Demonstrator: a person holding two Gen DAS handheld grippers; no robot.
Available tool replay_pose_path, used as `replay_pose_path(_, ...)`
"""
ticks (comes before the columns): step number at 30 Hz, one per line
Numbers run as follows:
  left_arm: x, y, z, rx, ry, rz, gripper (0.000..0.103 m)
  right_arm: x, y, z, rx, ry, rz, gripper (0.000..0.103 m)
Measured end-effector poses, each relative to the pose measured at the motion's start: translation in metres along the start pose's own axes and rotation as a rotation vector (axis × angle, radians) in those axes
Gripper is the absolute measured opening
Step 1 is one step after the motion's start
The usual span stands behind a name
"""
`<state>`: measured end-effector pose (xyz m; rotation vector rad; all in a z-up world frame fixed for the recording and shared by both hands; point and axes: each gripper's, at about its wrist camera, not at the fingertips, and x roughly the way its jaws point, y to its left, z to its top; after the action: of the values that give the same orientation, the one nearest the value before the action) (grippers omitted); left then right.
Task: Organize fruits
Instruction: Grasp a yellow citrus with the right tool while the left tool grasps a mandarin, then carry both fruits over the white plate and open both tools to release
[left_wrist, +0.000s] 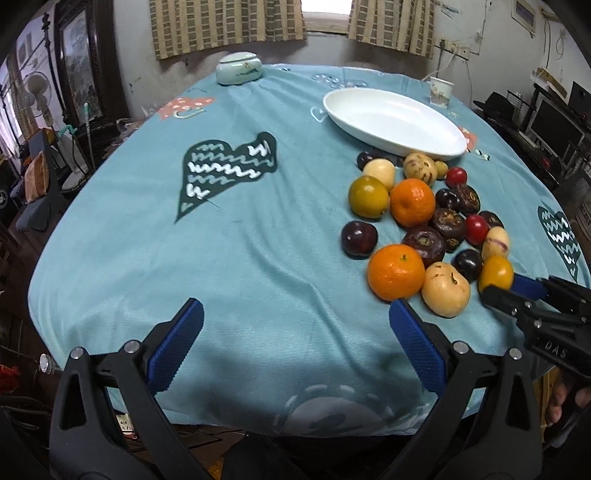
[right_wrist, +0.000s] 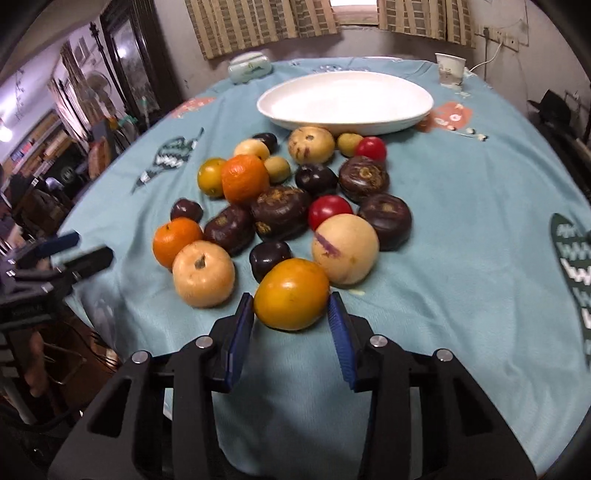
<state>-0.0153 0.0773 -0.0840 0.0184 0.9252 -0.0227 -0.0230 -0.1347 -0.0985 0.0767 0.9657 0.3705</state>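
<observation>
A pile of fruits lies on the blue tablecloth (left_wrist: 240, 258) in front of a white oval dish (right_wrist: 343, 96), which holds nothing; the dish (left_wrist: 391, 122) is at the far right in the left wrist view. My right gripper (right_wrist: 291, 310) is shut on a yellow-orange fruit (right_wrist: 291, 293) at the near edge of the pile, with a blue pad against each side. The left wrist view shows that gripper (left_wrist: 502, 288) and the same fruit (left_wrist: 496, 273). My left gripper (left_wrist: 295, 310) hangs open over bare cloth, left of an orange (left_wrist: 396, 272) and a tan fruit (left_wrist: 445, 290).
Oranges, dark purple fruits, red fruits and pale tan ones crowd the pile (right_wrist: 288, 206). A paper cup (right_wrist: 448, 68) and a pale ceramic jar (right_wrist: 249, 66) stand at the table's far edge. Furniture surrounds the round table.
</observation>
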Motion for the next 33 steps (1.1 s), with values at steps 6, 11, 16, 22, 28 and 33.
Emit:
replay_pose_path(6,0.015,-0.022,0.000,0.068,0.030,-0.031,0.101,-0.022,-0.004,-0.003,-0.003,-0.029,-0.078,0.042)
replay_pose_path(11,0.036,-0.036,0.000,0.117,0.074,-0.035,0.099,-0.038,-0.019,-0.009,0.020,-0.035,-0.119,0.042)
replay_pose_path(16,0.055,-0.051,0.008,0.140,0.078,-0.095,0.088,-0.041,-0.024,-0.011,0.032,-0.035,-0.110,0.042)
replay_pose_path(22,0.051,-0.063,0.011,0.163,0.045,-0.160,0.044,-0.040,-0.023,-0.010,0.035,-0.033,-0.093,0.042)
replay_pose_path(28,0.032,-0.049,0.013,0.117,0.023,-0.220,0.044,-0.049,-0.017,-0.005,0.019,-0.074,-0.078,0.042)
replay_pose_path(33,0.009,-0.048,0.032,0.121,-0.017,-0.223,0.044,-0.047,-0.019,0.009,0.018,-0.091,-0.059,0.042)
